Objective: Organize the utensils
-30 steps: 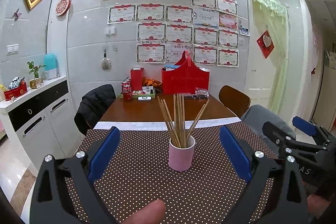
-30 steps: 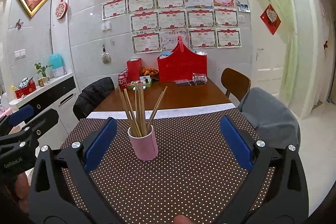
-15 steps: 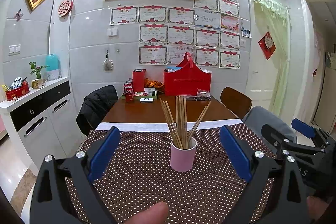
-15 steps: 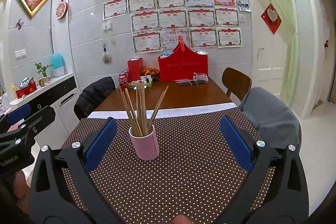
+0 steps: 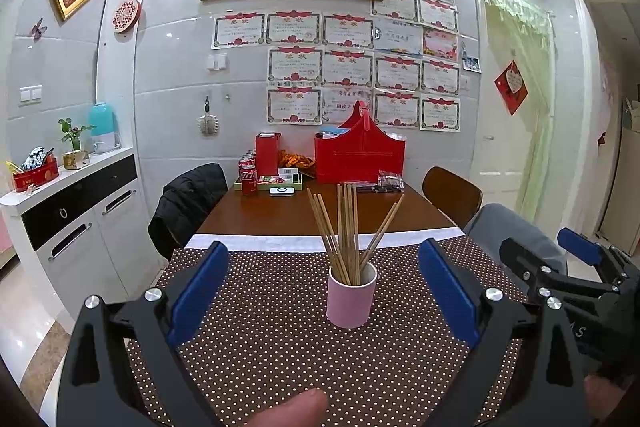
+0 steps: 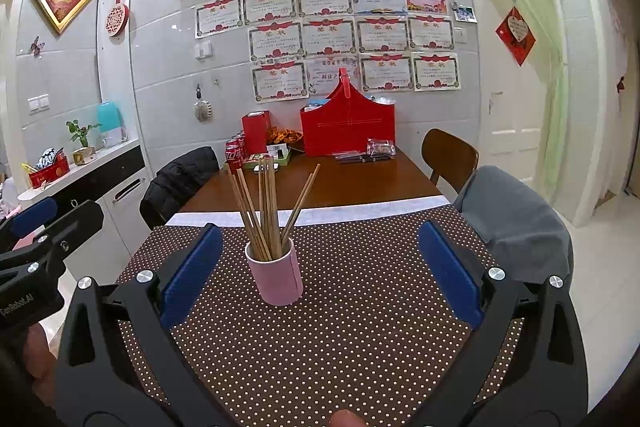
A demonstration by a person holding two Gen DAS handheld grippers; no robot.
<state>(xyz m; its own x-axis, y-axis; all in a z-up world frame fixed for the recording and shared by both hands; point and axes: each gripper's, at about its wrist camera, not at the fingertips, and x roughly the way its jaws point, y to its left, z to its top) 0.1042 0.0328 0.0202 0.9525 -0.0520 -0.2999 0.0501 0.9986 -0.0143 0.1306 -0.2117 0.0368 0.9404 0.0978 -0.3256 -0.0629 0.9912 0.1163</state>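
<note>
The fingers [image 5: 198,291] of the left gripper [image 5: 324,295] stand wide apart and empty, as do those of the right gripper [image 6: 316,275]. The pink cup [image 5: 351,298] stands on the dotted tabletop [image 5: 280,339], centre frame, ahead between both pairs of fingers, apart from them. Its chopsticks [image 5: 346,231] rise upright, fanning slightly. Which gripper is nearer cannot be told.

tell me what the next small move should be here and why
Probably ease the right gripper forward toward the chopsticks standing in the pink cup. Both grippers are open and empty, the left gripper included, and neither touches anything. The cup sits ahead on the dotted tablecloth, roughly between the right fingers.
</note>
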